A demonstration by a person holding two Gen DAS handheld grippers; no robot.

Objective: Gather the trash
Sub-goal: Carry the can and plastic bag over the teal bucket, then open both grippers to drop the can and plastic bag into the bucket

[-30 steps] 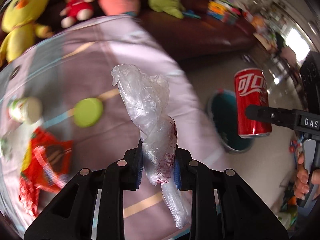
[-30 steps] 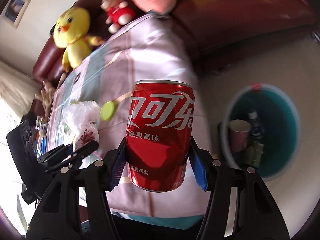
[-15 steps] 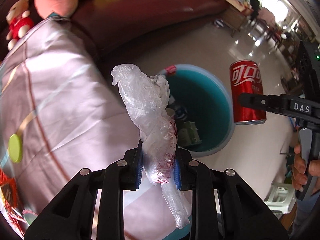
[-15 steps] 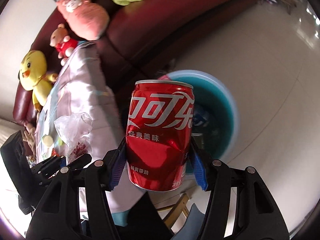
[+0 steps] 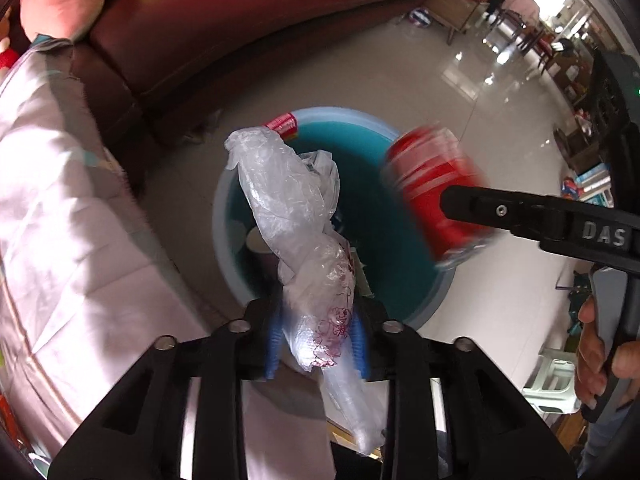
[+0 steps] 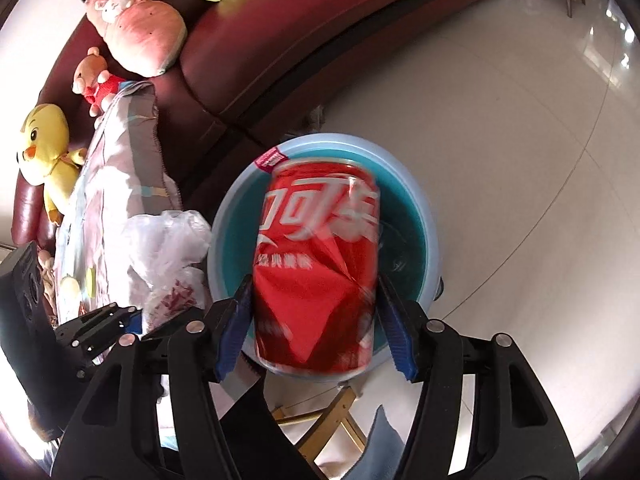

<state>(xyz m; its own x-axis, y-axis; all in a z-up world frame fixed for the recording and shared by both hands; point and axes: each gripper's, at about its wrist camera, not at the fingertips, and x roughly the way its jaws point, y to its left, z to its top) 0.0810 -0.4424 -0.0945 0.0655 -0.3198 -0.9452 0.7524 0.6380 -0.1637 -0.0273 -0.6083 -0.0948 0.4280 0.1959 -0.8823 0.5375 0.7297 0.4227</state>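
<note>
A crumpled clear plastic bag (image 5: pixel 288 200) stands between the blue pads of my left gripper (image 5: pixel 317 340). Its jaws are opening and the pads look just clear of the bag. Below it is a round teal bin (image 5: pixel 224 208) with a paper cup and other trash inside. A dented red cola can (image 6: pixel 320 248) sits between the pads of my right gripper (image 6: pixel 314 320). Those jaws are opening too, with small gaps on both sides. The can (image 5: pixel 432 196) is blurred and tilted over the bin (image 6: pixel 424 208). The bag (image 6: pixel 168 248) shows at the left.
A maroon sofa (image 5: pixel 240 20) curves behind the bin, with plush toys (image 6: pixel 44 152) on it. The table with its pink cloth (image 5: pixel 60 200) is at the left. A white stool (image 5: pixel 556 376) and a person's hand (image 5: pixel 596 352) are at the right, over glossy floor tiles.
Both grippers have swung from the table to above the bin. Both pairs of jaws have widened. The can has gone blurred and tilted, slipping from the right pads.
</note>
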